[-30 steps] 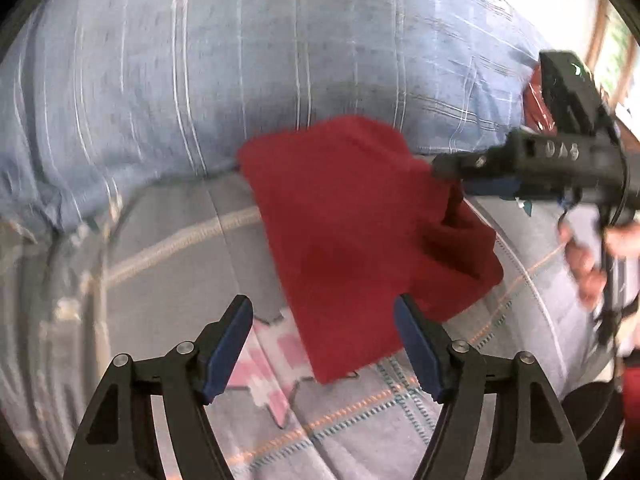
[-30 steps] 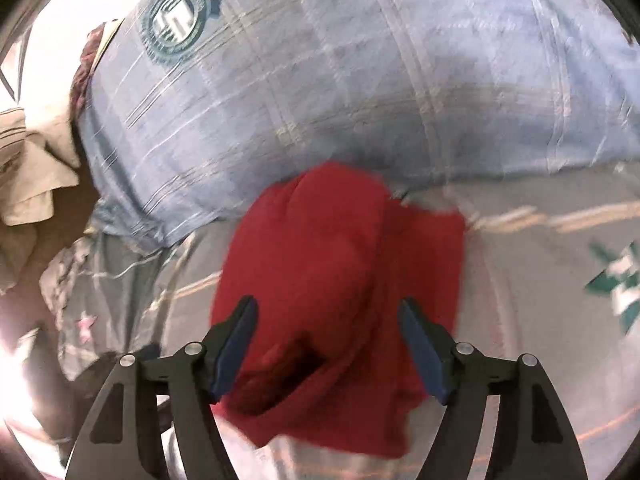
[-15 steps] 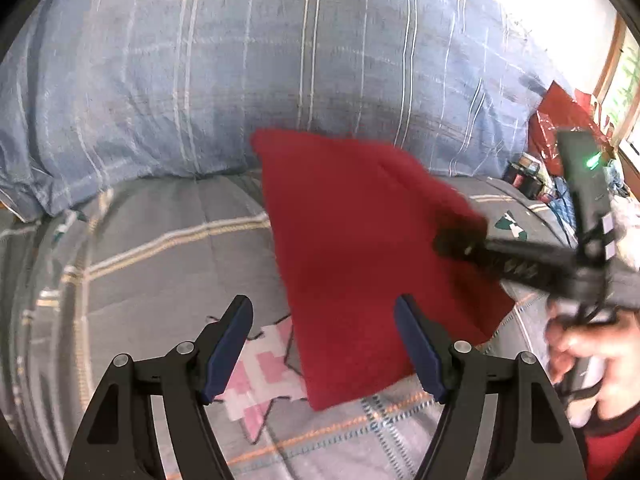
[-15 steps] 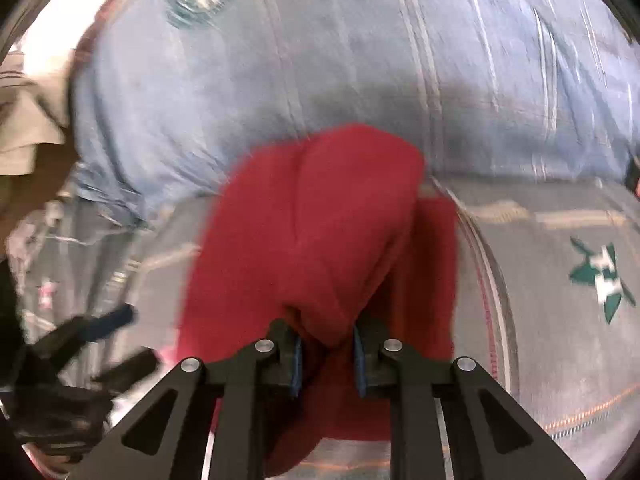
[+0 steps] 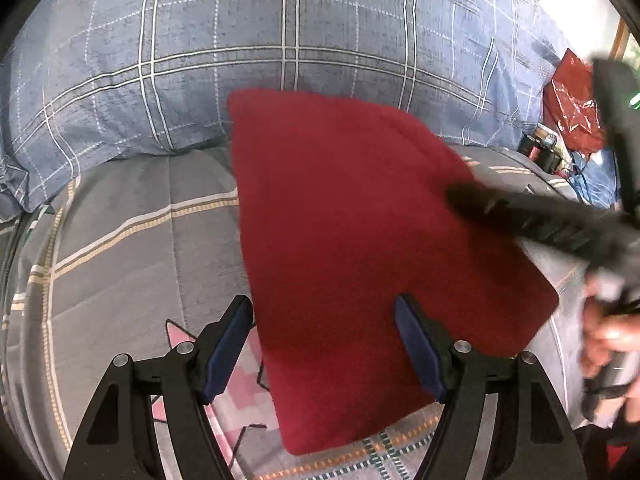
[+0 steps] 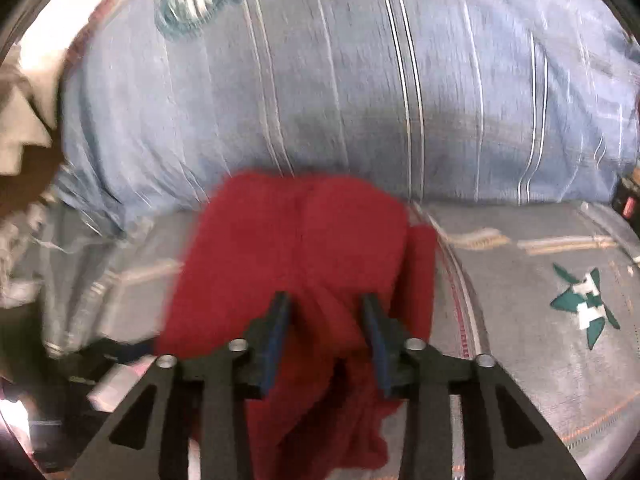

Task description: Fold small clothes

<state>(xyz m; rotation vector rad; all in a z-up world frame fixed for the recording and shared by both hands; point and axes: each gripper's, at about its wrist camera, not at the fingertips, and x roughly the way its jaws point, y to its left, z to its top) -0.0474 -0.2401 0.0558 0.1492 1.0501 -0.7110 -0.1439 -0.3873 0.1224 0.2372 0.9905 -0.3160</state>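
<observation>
A small red garment (image 5: 352,248) lies folded flat on the grey patterned bed sheet (image 5: 120,264), its far edge against a blue plaid pillow (image 5: 280,52). My left gripper (image 5: 324,344) is open and empty, hovering over the garment's near left edge. My right gripper (image 6: 326,332) is partly open with the red garment (image 6: 304,240) bunched between its fingers; the jaws stand apart from the cloth. The right gripper also shows in the left wrist view (image 5: 532,224), blurred, over the garment's right side.
The pillow (image 6: 360,80) blocks the far side. A red bag (image 5: 576,108) and small dark items (image 5: 540,148) lie at the far right. A pink star print (image 5: 240,400) and a green star print (image 6: 584,304) mark the sheet. Beige cloth (image 6: 24,120) is at far left.
The right gripper was open, shut on a fold of the red garment, carried it over, and has now opened partway. The garment lies flatter. The left gripper stayed open, drifting slightly.
</observation>
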